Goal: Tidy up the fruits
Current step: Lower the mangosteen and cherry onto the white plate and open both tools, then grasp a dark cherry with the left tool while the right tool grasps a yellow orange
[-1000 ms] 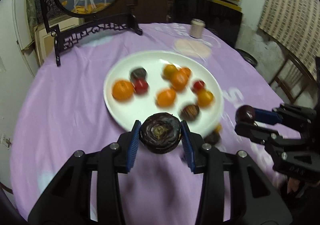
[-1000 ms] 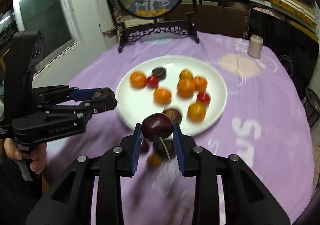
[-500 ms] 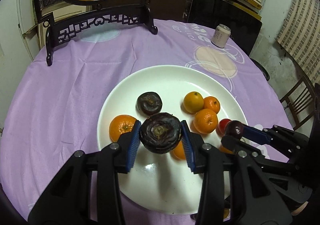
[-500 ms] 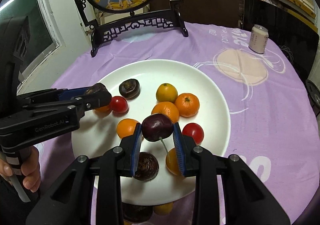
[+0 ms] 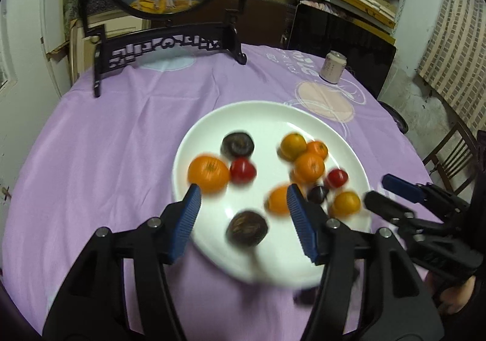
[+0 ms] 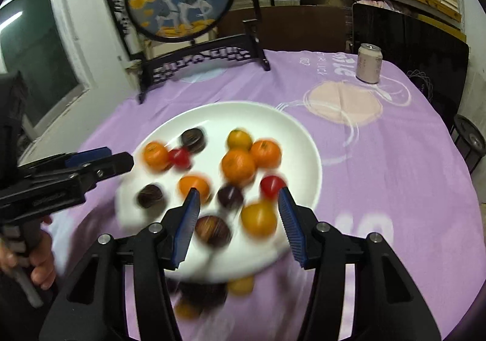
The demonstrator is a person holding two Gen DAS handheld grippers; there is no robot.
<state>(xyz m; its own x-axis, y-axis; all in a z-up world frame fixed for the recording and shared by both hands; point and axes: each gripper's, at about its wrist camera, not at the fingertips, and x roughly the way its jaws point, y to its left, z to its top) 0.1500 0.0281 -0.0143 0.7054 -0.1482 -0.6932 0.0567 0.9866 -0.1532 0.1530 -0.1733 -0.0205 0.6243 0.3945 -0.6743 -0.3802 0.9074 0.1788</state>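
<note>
A white plate (image 5: 209, 128) (image 6: 306, 140) on the purple cloth holds several oranges, red tomatoes and dark fruits. My left gripper (image 5: 243, 204) is open and empty above the plate's near edge, over a dark round fruit (image 5: 246, 228). My right gripper (image 6: 238, 204) is open and empty above the plate; a dark plum (image 6: 230, 196) lies on the plate between its fingers, with a second dark fruit (image 6: 212, 231) nearer. Several fruits, one yellow (image 6: 240, 285) and one dark (image 6: 203, 292), lie blurred on the cloth below the plate's near rim.
A framed round deer picture on a black stand (image 5: 170, 46) (image 6: 200, 58) stands at the back of the table. A drink can (image 5: 332, 67) (image 6: 369, 63) stands at the back right. A wooden chair (image 5: 452, 158) is beyond the table's right edge.
Both grippers have opened and let go: the dark round fruit and the plum now lie on the plate. Both grippers have pulled back and up from the plate.
</note>
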